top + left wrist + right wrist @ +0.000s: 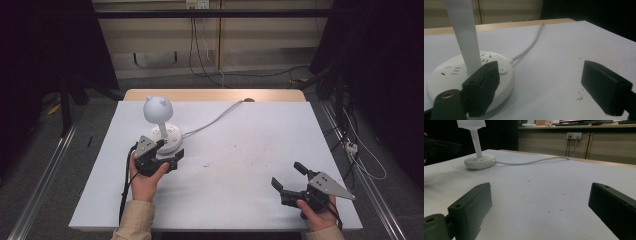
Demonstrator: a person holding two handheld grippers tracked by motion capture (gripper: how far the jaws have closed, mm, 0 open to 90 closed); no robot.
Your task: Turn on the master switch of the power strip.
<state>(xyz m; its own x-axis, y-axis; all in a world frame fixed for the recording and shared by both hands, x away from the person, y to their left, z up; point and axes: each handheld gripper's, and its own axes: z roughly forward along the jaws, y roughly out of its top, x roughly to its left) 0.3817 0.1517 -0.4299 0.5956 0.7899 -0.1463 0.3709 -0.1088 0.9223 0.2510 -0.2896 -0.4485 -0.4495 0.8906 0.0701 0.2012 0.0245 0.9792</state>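
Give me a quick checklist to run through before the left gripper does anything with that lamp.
1. Left gripper open: ok, jaws stand wide apart.
2. Near the lamp: ok, one jaw sits over the rim of the base.
3. Lamp upright on the table: ok.
4. Button reachable: ok, it lies just past the jaw.
5. Cord free: ok, it trails away toward the far edge.
6. Right gripper out of the way: ok, open, far off.

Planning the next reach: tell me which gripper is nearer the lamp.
Left. The left gripper is at the lamp base; the right gripper is far across the table.
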